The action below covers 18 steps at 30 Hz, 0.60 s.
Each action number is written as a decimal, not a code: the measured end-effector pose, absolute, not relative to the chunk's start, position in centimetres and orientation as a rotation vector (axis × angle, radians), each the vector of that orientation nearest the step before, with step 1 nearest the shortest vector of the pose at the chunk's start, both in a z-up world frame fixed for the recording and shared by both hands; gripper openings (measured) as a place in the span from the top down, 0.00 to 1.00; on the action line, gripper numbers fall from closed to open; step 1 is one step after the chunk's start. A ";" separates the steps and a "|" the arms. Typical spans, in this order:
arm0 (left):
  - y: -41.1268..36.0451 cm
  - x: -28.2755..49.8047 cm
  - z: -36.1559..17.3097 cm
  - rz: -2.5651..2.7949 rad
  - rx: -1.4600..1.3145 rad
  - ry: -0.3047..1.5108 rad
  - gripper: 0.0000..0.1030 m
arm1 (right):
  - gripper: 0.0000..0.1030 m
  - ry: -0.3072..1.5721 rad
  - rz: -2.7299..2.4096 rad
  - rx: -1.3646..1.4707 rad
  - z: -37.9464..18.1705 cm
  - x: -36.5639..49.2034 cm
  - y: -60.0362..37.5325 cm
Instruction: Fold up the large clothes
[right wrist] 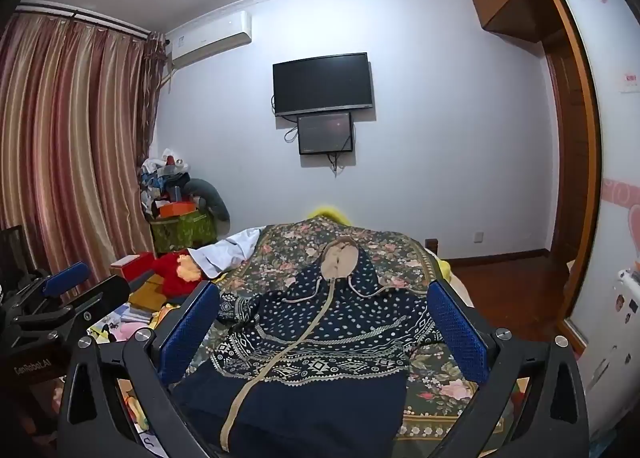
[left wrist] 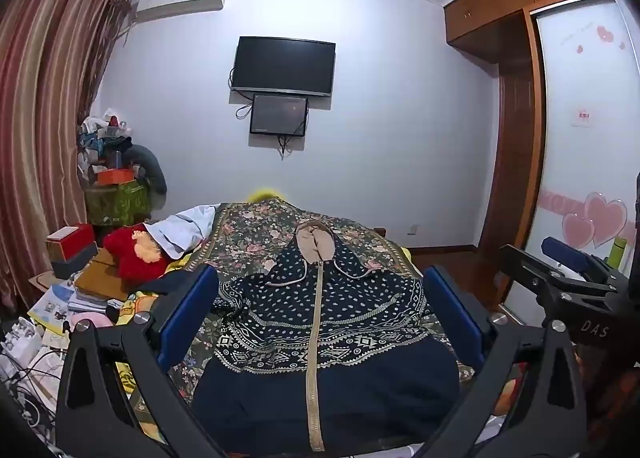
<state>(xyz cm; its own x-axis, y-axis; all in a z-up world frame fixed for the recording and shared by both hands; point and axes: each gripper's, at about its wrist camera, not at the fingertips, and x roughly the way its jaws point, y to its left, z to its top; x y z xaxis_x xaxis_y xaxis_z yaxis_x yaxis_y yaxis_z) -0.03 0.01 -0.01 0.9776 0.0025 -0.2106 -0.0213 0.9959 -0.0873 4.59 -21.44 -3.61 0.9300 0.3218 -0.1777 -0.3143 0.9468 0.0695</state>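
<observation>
A dark navy hooded jacket (left wrist: 320, 330) with white dots, patterned bands and a beige zip lies flat, front up, on the floral bedspread (left wrist: 256, 230), hood pointing to the far wall. My left gripper (left wrist: 320, 314) hovers over its lower half, open wide with nothing between its blue pads. In the right wrist view the same jacket (right wrist: 320, 338) lies below my right gripper (right wrist: 324, 334), also open and empty. Each gripper shows in the other's view: the right gripper (left wrist: 576, 262) at the right edge, the left gripper (right wrist: 80, 286) at the left edge.
A white garment (left wrist: 184, 230) and a red plush toy (left wrist: 132, 254) lie at the bed's left side, beside boxes, books and cables (left wrist: 60, 298). A cluttered pile (left wrist: 116, 178) stands in the corner by the curtains. A wardrobe (left wrist: 580, 130) and wooden floor are to the right.
</observation>
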 end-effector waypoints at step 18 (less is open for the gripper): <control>0.6 0.6 -0.9 0.024 -0.099 0.205 0.00 | 0.00 0.189 0.328 0.034 -3.8 4.7 -20.6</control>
<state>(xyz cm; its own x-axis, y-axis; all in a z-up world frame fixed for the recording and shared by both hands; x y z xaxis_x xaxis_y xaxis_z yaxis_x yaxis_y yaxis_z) 0.63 0.56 -0.87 0.9788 0.0134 -0.2046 -0.0337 0.9948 -0.0957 4.70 -20.56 -3.82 0.9292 0.3232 -0.1790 -0.3169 0.9463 0.0636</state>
